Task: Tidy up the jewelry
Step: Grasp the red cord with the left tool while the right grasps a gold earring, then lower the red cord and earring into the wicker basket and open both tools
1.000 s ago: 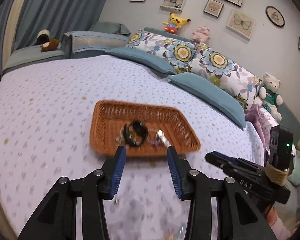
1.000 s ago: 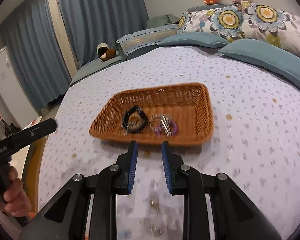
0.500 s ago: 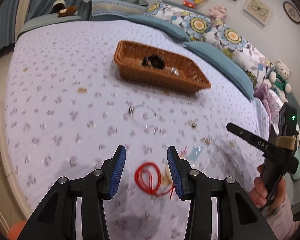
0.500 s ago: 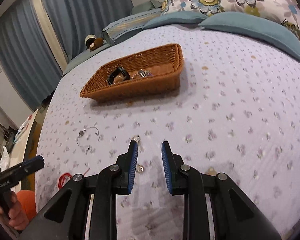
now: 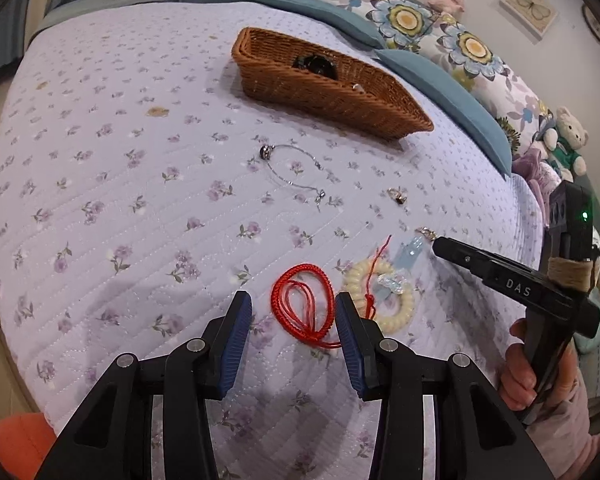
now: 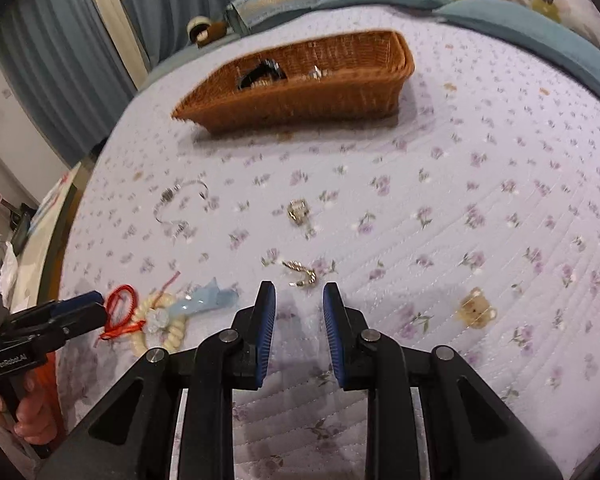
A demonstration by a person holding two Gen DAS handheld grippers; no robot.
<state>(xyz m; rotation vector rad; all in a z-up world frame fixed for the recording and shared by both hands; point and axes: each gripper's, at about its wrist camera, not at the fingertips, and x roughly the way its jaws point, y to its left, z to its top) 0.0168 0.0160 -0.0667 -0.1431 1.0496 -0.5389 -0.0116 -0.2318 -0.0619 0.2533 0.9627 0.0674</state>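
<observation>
A brown wicker basket (image 5: 380,114) (image 6: 320,100) sits far back on the lilac bedspread with a black bracelet (image 5: 315,65) inside. My left gripper (image 5: 293,322) is open, its jaws on either side of a red cord bracelet (image 5: 303,307) (image 6: 120,308). A cream coil bracelet (image 5: 396,312) and clear blue piece (image 5: 410,249) lie to its right. A silver chain (image 5: 292,168) (image 6: 180,204) lies mid-bed. My right gripper (image 6: 299,308) is open and empty just behind a small gold piece (image 6: 302,274). A silver ring (image 6: 298,212) lies further off.
A small gold charm (image 5: 397,196) lies right of the chain. A bear-shaped charm (image 6: 476,312) lies right of my right gripper. Blue and floral pillows (image 5: 440,80) and soft toys line the far side. The bed edge runs close along the left (image 6: 66,240).
Both grippers pulled back from the basket and dropped low toward the bedspread. The left now sits over the red cord bracelet, the right close behind the gold piece.
</observation>
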